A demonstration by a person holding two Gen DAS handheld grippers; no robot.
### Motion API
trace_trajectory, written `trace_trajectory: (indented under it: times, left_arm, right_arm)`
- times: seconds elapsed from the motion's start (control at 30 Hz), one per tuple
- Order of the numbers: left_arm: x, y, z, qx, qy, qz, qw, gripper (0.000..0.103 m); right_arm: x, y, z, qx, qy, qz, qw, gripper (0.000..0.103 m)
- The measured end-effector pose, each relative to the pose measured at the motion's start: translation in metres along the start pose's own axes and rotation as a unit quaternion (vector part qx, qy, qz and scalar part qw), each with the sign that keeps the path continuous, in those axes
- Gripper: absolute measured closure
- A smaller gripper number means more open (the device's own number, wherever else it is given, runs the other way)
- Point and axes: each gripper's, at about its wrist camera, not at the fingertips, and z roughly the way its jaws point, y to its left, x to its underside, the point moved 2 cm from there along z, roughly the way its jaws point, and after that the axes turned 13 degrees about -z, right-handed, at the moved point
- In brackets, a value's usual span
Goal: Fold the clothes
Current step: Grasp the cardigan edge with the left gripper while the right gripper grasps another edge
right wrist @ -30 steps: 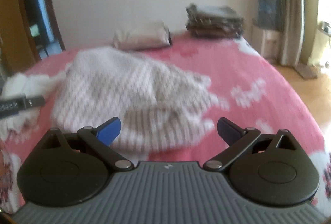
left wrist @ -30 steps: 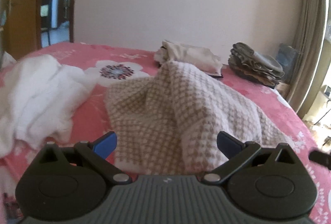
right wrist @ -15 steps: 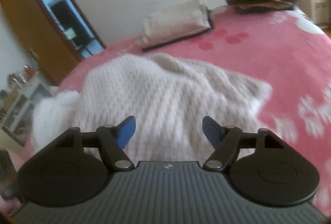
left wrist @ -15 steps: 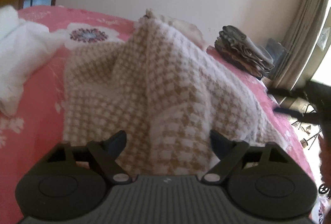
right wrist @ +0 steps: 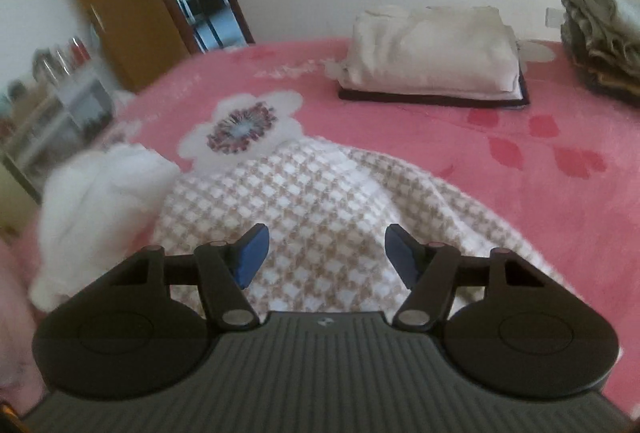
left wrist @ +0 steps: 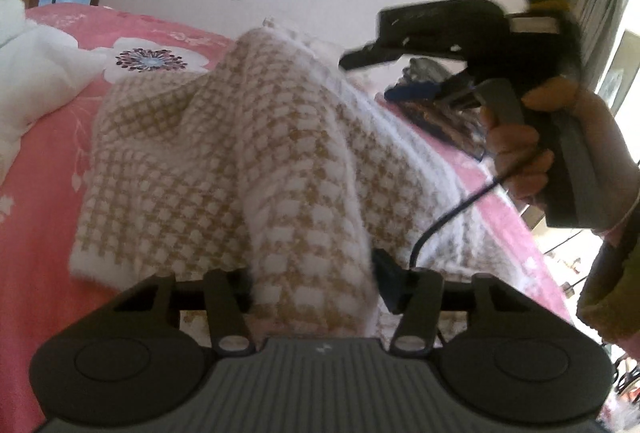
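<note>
left wrist: hand (left wrist: 532,153) seen | right wrist: folded cream pile (right wrist: 432,53), blurred

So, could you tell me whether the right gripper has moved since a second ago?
Yes. In the left wrist view the right gripper now hangs over the checked garment, in front of the wall; earlier only its tip showed at the right edge.
</note>
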Motion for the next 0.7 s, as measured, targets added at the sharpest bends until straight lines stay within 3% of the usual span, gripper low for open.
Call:
trace_trajectory:
  times: [0.07,0.17,0.27,0.37,0.47,0.6,0.7]
  left_arm:
    - [0.001,0.001,-0.002,0.004,-0.002,-0.002,1.0000,0.050]
    - [0.000,-0.001,-0.002,0.006,-0.007,-0.001,1.0000,0.055]
    - [-0.004,-0.006,-0.007,0.019,-0.022,0.010,0.9995,0.057]
    - [-0.015,-0.001,-0.009,0.033,-0.023,-0.005,0.9992,0.057]
    - [-0.025,0.009,-0.011,0.043,-0.012,-0.018,0.9988,0.056]
    - [-0.034,0.021,-0.030,0.032,-0.030,-0.024,0.9988,0.037]
    - [-0.038,0.029,-0.048,0.003,-0.049,-0.009,0.9988,0.027]
  right_arm:
    - [0.000,0.012,-0.021,-0.009,-0.033,-0.038,0.999,0.036]
    - [0.014,0.023,-0.045,0.015,-0.048,-0.084,0.995,0.031]
    - [0.023,0.018,-0.054,0.029,-0.032,-0.090,0.995,0.031]
    - [0.035,0.027,-0.090,0.032,-0.061,-0.106,0.992,0.030]
    - [0.069,0.044,-0.122,0.041,-0.081,-0.109,0.990,0.027]
    - [0.131,0.079,-0.135,0.057,-0.061,-0.138,0.987,0.026]
    - [0.173,0.118,-0.125,0.072,-0.041,-0.203,0.976,0.025]
